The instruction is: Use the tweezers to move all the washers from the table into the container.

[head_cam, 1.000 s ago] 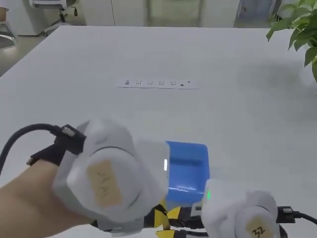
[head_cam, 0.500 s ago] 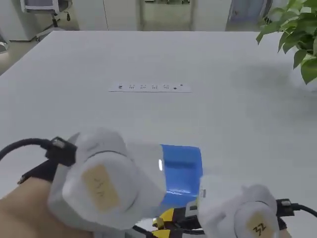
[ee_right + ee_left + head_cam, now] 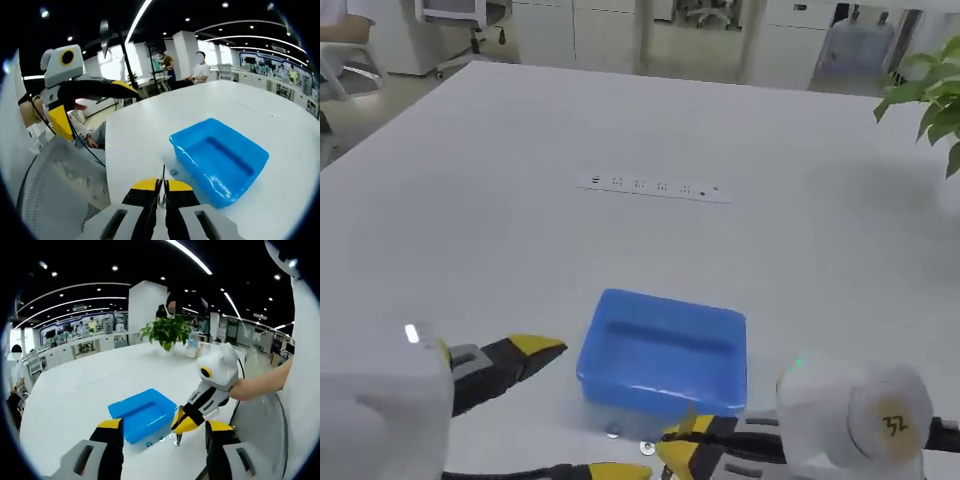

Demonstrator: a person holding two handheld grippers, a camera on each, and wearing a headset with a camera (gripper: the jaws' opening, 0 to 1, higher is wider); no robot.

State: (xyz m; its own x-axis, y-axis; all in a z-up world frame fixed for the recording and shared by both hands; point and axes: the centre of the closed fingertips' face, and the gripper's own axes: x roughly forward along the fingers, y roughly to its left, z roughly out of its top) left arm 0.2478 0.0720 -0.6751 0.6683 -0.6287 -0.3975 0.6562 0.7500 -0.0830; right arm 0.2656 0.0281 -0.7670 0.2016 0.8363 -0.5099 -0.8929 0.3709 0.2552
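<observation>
A blue container (image 3: 660, 350) sits on the white table (image 3: 620, 240), and it looks empty. Small washers (image 3: 647, 447) lie on the table just in front of its near wall, also seen as washers (image 3: 162, 440) in the left gripper view. My right gripper (image 3: 685, 445) is shut on thin tweezers (image 3: 163, 175), whose tips hang just above the washers, close to a washer (image 3: 173, 171). My left gripper (image 3: 570, 410) stands open to the left of the container with nothing between its jaws. The left gripper (image 3: 162, 426) looks toward the container (image 3: 142, 412).
A white strip with small dark marks (image 3: 655, 187) lies farther back on the table. A green plant (image 3: 930, 100) stands at the right edge. The table's near edge is close below the grippers. People and desks are in the background.
My left gripper has dropped down and to the left, uncovering the container, and its jaws now show open. The right gripper's jaws now show near the washers. The camera has shifted too.
</observation>
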